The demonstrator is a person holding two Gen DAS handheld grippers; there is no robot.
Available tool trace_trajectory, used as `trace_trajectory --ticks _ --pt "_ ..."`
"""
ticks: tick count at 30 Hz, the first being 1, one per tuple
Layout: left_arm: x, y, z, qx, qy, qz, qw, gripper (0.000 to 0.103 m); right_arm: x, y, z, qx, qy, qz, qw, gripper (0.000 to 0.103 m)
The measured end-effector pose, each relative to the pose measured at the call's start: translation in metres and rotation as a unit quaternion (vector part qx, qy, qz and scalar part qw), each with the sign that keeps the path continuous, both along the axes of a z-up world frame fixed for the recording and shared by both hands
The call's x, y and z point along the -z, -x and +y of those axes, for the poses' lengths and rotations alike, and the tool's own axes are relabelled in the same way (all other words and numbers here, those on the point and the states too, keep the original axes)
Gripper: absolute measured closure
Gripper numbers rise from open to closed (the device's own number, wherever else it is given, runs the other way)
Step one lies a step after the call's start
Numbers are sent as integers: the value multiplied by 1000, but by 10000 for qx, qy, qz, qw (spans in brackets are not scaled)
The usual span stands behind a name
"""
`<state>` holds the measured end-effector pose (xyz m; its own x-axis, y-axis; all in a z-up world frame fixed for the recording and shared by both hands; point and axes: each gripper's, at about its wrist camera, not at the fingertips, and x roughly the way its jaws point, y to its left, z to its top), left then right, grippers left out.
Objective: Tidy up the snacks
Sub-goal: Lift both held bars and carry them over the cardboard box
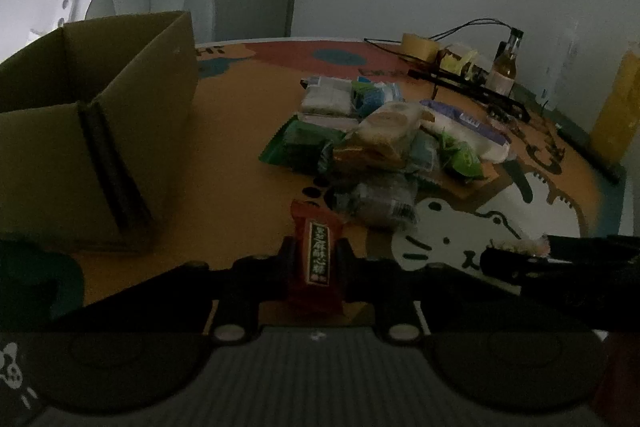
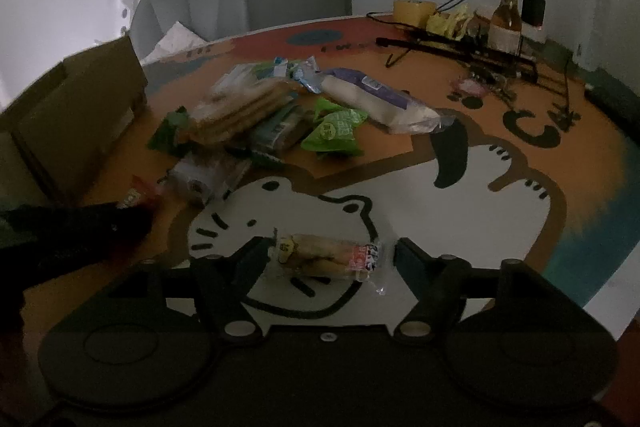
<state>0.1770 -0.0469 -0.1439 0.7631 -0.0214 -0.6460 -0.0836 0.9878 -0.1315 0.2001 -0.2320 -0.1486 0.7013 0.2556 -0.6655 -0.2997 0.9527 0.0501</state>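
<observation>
left gripper [image 1: 316, 259]: clamped on red snack packet [image 1: 316, 251] | right gripper [image 2: 330, 255]: apart, clear snack packet [image 2: 328, 257] between, seemingly untouched

The red snack packet [image 1: 316, 255] carries a dark vertical label of Chinese characters, too dim to read surely. At about eleven o'clock on the tabletop [image 1: 224, 155], printed letters "HI" [image 1: 210, 50] show (partly hidden behind the box). Other wrappers' print is blurred.

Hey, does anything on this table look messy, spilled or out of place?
Nothing spilled or damaged. The snack packets lie in a loose, overlapping heap mid-table instead of in the cardboard box. Tangled black cables clutter the far corner beside a bottle.
</observation>
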Motion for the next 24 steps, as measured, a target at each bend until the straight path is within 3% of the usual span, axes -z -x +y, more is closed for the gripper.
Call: trace_trajectory --ticks 5,24 --pt "-5 4 2 51 76 -43 9999 84 -3 -2 -2 -2 -138 56 9999 52" --pt "-65 31 24 11 80 -799 9968 84 -52 3 36 -368 -554 -465 9967 52"
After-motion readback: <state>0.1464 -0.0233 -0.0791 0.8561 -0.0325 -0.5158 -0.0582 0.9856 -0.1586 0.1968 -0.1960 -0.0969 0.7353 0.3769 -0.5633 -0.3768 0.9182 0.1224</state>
